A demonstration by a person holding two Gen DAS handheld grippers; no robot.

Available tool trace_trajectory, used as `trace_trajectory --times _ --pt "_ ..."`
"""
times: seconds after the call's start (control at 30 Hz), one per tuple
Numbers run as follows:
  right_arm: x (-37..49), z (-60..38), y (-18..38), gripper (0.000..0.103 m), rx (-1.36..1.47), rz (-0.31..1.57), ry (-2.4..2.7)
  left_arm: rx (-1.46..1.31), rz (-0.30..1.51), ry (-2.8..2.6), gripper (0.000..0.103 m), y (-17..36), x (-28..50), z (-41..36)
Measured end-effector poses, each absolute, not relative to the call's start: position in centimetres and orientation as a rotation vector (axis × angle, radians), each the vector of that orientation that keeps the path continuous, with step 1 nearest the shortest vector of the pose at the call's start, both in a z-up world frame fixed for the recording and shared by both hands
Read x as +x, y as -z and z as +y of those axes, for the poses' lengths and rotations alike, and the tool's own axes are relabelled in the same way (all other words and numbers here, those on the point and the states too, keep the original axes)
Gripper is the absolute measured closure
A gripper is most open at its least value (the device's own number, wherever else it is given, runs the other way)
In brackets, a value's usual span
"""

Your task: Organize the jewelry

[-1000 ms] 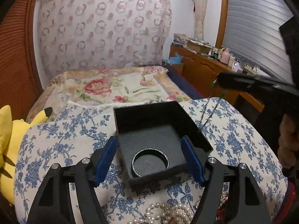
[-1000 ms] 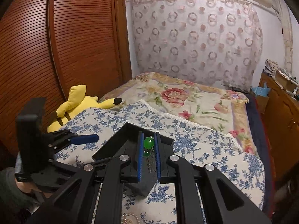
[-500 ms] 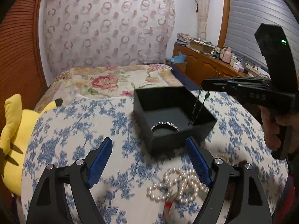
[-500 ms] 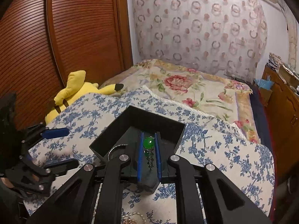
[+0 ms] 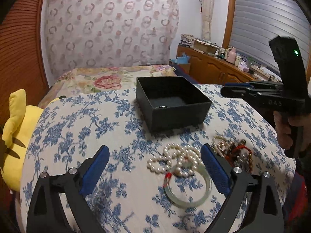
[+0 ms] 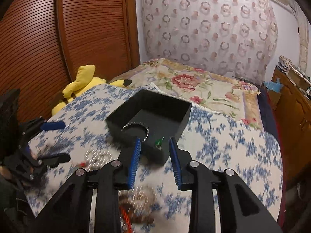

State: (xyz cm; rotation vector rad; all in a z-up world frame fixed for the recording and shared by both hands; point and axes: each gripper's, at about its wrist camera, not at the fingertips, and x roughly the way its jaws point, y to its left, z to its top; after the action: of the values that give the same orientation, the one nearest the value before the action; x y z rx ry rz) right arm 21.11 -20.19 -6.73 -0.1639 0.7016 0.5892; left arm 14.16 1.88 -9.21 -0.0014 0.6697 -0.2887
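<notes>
A black open jewelry box sits on the blue-flowered cloth; it also shows in the right wrist view. Inside lie a silver bangle and a green-bead piece. My left gripper is open and empty, low over a pearl necklace and a pale jade bangle. A tangle of beaded jewelry lies to its right. My right gripper is open and empty at the box's near corner; it also shows in the left wrist view.
A yellow plush toy lies at the left edge of the cloth. A floral bedspread stretches behind the box. A wooden dresser with clutter stands at the right, and a slatted wooden door at the left.
My right gripper has opened and let the green-bead piece drop into the box, then drawn back. My left gripper has pulled back from the box to over the pearls and jade bangle.
</notes>
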Motion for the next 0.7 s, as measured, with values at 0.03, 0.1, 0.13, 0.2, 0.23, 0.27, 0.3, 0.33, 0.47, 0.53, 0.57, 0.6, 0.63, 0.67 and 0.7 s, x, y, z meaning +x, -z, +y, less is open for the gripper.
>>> trace_trajectory --times 0.03,0.1,0.13,0.2,0.23,0.27,0.3,0.33,0.47,0.53,0.57,0.6,0.63,0.67,0.7 --pt "20.2 -20.7 6.9 0.07 -0.158 0.702 -0.591 0.004 0.668 0.29 0.011 9.2 13.8 1.7" --pt "18.9 -21.3 7.4 0.07 -0.144 0.709 -0.599 0.015 0.663 0.295 0.009 9.3 13.0 1.3" --pt "18.2 -21.7 7.7 0.07 -0.134 0.719 -0.607 0.018 0.661 0.293 0.009 9.4 12.7 1.1" --pt "17.0 -22.2 8.3 0.07 -0.123 0.733 -0.617 0.017 0.662 0.301 0.009 9.4 12.0 0.9" --pt "16.3 -22.6 8.7 0.07 -0.118 0.739 -0.623 0.014 0.664 0.305 0.009 9.5 11.8 0.8" --pt "15.6 -22.9 9.2 0.07 -0.111 0.751 -0.63 0.008 0.665 0.309 0.009 9.6 11.4 0.7" --pt "15.2 -23.0 9.6 0.07 -0.108 0.76 -0.63 0.005 0.666 0.312 0.009 9.7 11.2 0.6" --pt "14.7 -23.1 10.1 0.07 -0.104 0.773 -0.632 0.004 0.667 0.314 0.009 9.8 10.9 0.5" --pt "13.3 -23.2 11.6 0.07 -0.103 0.803 -0.636 0.019 0.667 0.317 0.009 10.0 10.2 -0.1" --pt "13.1 -23.4 11.9 0.07 -0.089 0.812 -0.633 0.019 0.669 0.32 0.009 10.1 9.9 -0.3" --pt "13.1 -23.5 12.0 0.07 -0.078 0.816 -0.633 0.016 0.67 0.322 0.009 10.1 9.9 -0.3" --pt "13.0 -23.6 12.0 0.07 -0.065 0.822 -0.639 0.01 0.672 0.325 0.009 10.2 9.8 -0.4" --pt "13.1 -23.6 12.2 0.07 -0.056 0.828 -0.644 0.008 0.674 0.328 0.009 10.2 9.7 -0.4" --pt "13.2 -23.5 12.2 0.07 -0.051 0.833 -0.644 0.008 0.674 0.328 0.009 10.2 9.6 -0.4" --pt "13.3 -23.4 12.4 0.07 -0.048 0.84 -0.646 0.01 0.674 0.329 0.009 10.2 9.5 -0.5"
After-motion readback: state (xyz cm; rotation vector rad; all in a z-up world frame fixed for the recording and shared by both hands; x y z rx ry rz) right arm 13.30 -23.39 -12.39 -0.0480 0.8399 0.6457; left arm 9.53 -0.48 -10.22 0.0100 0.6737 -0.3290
